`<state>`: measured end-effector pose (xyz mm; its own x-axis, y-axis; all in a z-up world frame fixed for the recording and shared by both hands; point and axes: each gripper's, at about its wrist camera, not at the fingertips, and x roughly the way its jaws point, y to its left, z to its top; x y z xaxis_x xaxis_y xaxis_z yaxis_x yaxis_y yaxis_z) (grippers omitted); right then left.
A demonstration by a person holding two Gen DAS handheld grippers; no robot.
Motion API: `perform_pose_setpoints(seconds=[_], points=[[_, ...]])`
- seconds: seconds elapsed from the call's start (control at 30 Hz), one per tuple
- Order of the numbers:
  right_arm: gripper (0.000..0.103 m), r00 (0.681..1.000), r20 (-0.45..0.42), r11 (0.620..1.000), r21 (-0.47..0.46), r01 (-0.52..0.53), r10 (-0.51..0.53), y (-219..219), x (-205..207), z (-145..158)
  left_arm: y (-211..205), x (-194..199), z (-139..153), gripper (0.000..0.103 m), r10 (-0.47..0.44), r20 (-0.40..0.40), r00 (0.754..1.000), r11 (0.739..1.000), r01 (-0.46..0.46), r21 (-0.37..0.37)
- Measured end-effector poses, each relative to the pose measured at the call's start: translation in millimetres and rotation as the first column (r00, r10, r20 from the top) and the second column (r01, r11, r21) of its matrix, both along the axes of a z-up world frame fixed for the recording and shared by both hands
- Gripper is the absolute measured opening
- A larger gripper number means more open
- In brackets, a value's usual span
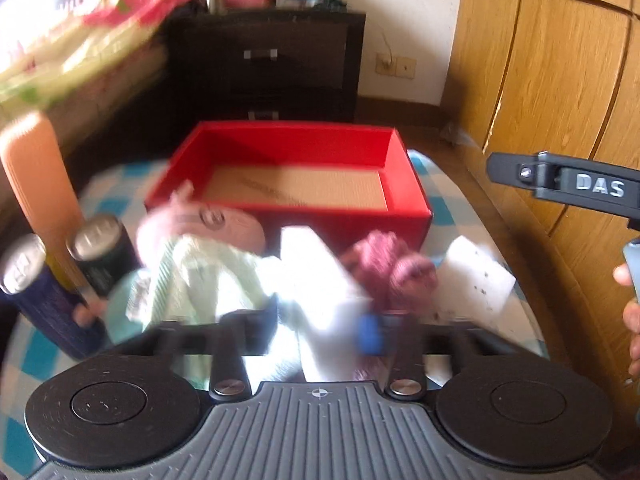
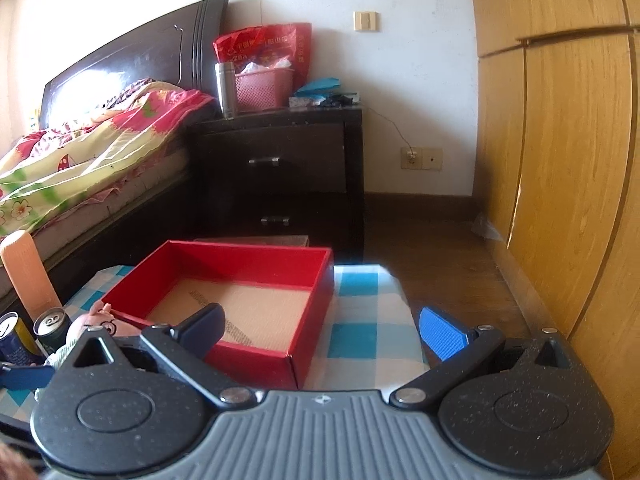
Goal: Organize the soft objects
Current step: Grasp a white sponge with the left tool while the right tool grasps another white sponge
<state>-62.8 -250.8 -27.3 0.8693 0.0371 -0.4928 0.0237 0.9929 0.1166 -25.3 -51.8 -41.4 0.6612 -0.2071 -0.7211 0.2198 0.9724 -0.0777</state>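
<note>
Open red cardboard box (image 2: 240,300) on the checked worktop (image 2: 360,320), nothing in it yet. Pink plush pig in pale green cloth (image 1: 200,248) and mauve knitted toy (image 1: 388,268) lie before it, unsorted. Left tool (image 1: 316,328) blurred, state indeterminable; right tool (image 2: 320,330) spread, unladen.

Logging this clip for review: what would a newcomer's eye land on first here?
The open red box at the middle of the blue-checked tablecloth, with nothing visible inside. In front of it lie the soft things: a pink pig plush in pale green clothes, a mauve knitted item and a white sponge. The left gripper hovers over them, blurred; the right gripper waits with jaws wide.
</note>
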Motion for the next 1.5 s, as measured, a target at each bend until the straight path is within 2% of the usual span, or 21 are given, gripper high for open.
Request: perform_pose_setpoints(seconds=[0.07,0.17,0.4,0.5,0.63,0.7,0.8,0.87,0.93,1.03,1.2,1.27,1.3,1.37,1.4,1.43,1.5], points=[[0.085,1.0,-0.02,0.999,0.031,-0.01,0.011,-5,0,-3,9,2,-3,0.021,0.024,-0.023,0.999,0.998,-0.025,-0.051],[0.085,0.999,-0.043,0.999,0.036,-0.015,0.017,-11,1,-5,17,-3,4,0.02,0.037,0.0,0.999,0.998,-0.037,-0.058],[0.085,0.99,-0.114,0.996,0.056,-0.073,0.079,-5,7,-12,33,-6,25,0.018,0.032,0.023,0.999,0.988,-0.028,-0.155],[0.085,0.981,-0.141,0.991,0.028,-0.132,0.134,4,13,-16,45,-5,34,0.019,0.059,0.049,0.997,0.983,-0.049,-0.175],[0.084,0.964,-0.196,0.98,-0.042,-0.193,0.181,10,21,-22,58,-1,38,0.019,0.078,0.047,0.996,0.976,-0.066,-0.209],[0.084,0.961,-0.228,0.987,-0.011,-0.163,0.157,4,17,-26,61,-1,38,0.019,0.073,0.042,0.996,0.973,-0.061,-0.221],[0.084,0.952,-0.283,0.987,0.139,-0.077,0.114,-12,3,-34,64,-1,37,0.019,0.068,0.034,0.997,0.969,-0.058,-0.24],[0.084,0.949,-0.308,0.984,0.177,-0.008,0.064,-17,-3,-39,65,-1,37,0.019,0.071,0.026,0.997,0.964,-0.062,-0.259],[0.084,0.936,-0.348,0.958,0.279,0.058,0.044,-20,-9,-46,65,-2,38,0.02,0.066,0.024,0.998,0.96,-0.057,-0.273],[0.084,0.913,-0.399,0.905,0.415,0.094,0.088,-11,-6,-59,66,-5,39,0.021,0.068,0.026,0.997,0.956,-0.058,-0.287],[0.084,0.892,-0.451,0.916,0.372,0.15,0.037,19,9,-77,72,-8,39,0.021,0.069,0.021,0.997,0.951,-0.059,-0.303],[0.084,0.88,-0.474,0.905,0.383,0.186,0.02,23,14,-80,73,-9,38,0.021,0.07,0.016,0.997,0.95,-0.062,-0.307],[0.083,0.884,-0.468,0.905,0.383,0.187,0.016,24,14,-79,73,-9,38,0.021,0.067,0.016,0.998,0.95,-0.059,-0.306],[0.067,0.897,-0.443,0.918,0.358,0.172,0.004,24,13,-76,72,-10,39,0.021,0.059,0.019,0.998,0.95,-0.05,-0.308],[0.046,0.899,-0.437,0.919,0.36,0.16,0.015,22,13,-76,72,-11,39,0.021,0.053,0.019,0.998,0.95,-0.045,-0.308],[0.039,0.895,-0.444,0.905,0.398,0.152,0.045,18,13,-79,71,-11,38,0.021,0.047,0.018,0.999,0.952,-0.04,-0.304],[0.039,0.882,-0.462,0.863,0.478,0.164,0.088,11,7,-85,69,-11,35,0.021,0.043,0.011,0.999,0.959,-0.038,-0.282]])
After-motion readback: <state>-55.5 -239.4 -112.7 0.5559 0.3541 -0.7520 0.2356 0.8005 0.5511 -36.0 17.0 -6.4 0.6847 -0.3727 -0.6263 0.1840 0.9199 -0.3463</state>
